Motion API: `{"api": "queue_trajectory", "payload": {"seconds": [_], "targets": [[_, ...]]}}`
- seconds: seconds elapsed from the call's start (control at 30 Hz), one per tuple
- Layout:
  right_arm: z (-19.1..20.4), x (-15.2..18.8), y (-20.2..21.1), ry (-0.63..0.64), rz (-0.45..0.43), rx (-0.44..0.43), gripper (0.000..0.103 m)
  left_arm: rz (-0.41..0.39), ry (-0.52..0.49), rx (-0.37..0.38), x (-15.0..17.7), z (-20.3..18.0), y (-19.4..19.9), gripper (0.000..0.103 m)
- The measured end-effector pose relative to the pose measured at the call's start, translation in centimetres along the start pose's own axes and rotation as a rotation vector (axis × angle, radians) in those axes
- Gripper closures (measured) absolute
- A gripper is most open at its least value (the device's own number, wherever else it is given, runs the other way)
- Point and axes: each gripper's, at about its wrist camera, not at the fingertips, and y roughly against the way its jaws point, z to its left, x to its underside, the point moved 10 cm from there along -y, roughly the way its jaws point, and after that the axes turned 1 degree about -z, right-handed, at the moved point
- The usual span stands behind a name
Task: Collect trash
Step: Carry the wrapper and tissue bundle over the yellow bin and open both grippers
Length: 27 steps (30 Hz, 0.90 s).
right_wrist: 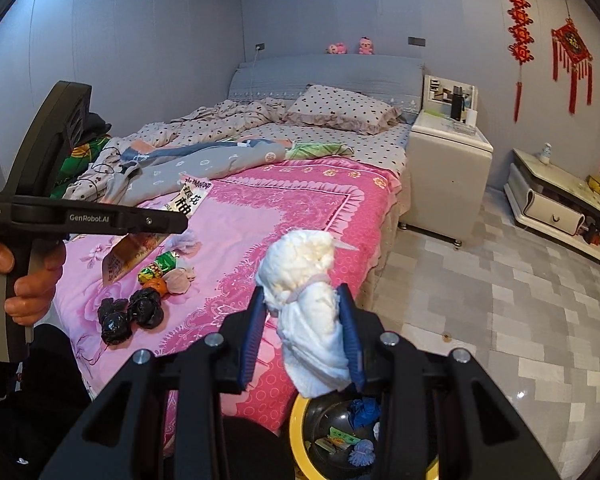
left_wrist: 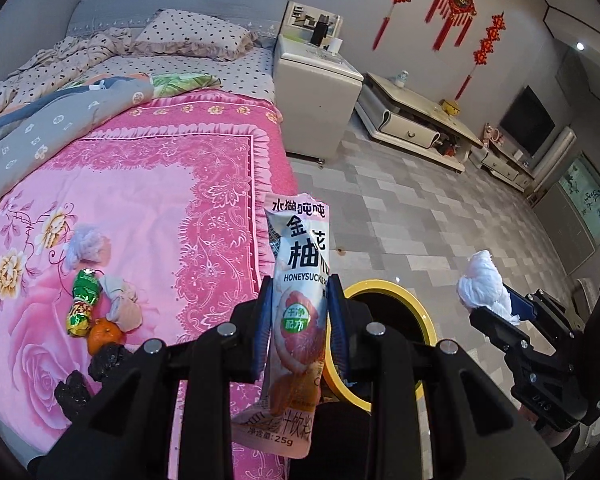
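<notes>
My left gripper [left_wrist: 298, 304] is shut on a pink snack wrapper [left_wrist: 296, 276], held upright at the bed's edge beside the yellow-rimmed trash bin [left_wrist: 420, 312]. My right gripper [right_wrist: 304, 320] is shut on a crumpled white tissue wad [right_wrist: 304, 280], held above the bin [right_wrist: 300, 420], which holds several scraps. On the pink bedspread [left_wrist: 140, 208] lie a green candy wrapper [left_wrist: 82, 300], an orange [left_wrist: 104, 336], crumpled tissues [left_wrist: 86, 246] and two black bag lumps [left_wrist: 108, 360]. The same pile shows in the right wrist view [right_wrist: 152, 280].
A white nightstand [left_wrist: 316, 76] stands beside the bed's head. A low white TV cabinet [left_wrist: 416, 124] runs along the right wall. Grey tiled floor [left_wrist: 440, 208] lies between the bed and the cabinet. Rumpled quilts [left_wrist: 40, 120] cover the far half of the bed.
</notes>
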Motion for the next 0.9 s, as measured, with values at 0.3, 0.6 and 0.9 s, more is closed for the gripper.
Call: {"api": "queue_trajectory", "payload": {"seconds": [0.3, 0.6, 0.9], "targets": [[-5.1, 3.0, 1.0, -0.131, 0.013, 0.067, 0.069, 0.082, -0.06, 0.047, 2.5, -4.5, -4.4, 0.077], [-8.9, 6.1, 0.6, -0.255, 0.031, 0.089, 0.069, 0.17, -0.091, 0.07, 5.5, -7.2, -9.9, 0.077], [-12.1, 9.3, -1.7, -0.397, 0.082, 0.091, 0.069, 0.232, -0.116, 0.092, 8.1, -9.3, -14.3, 0.077]]}}
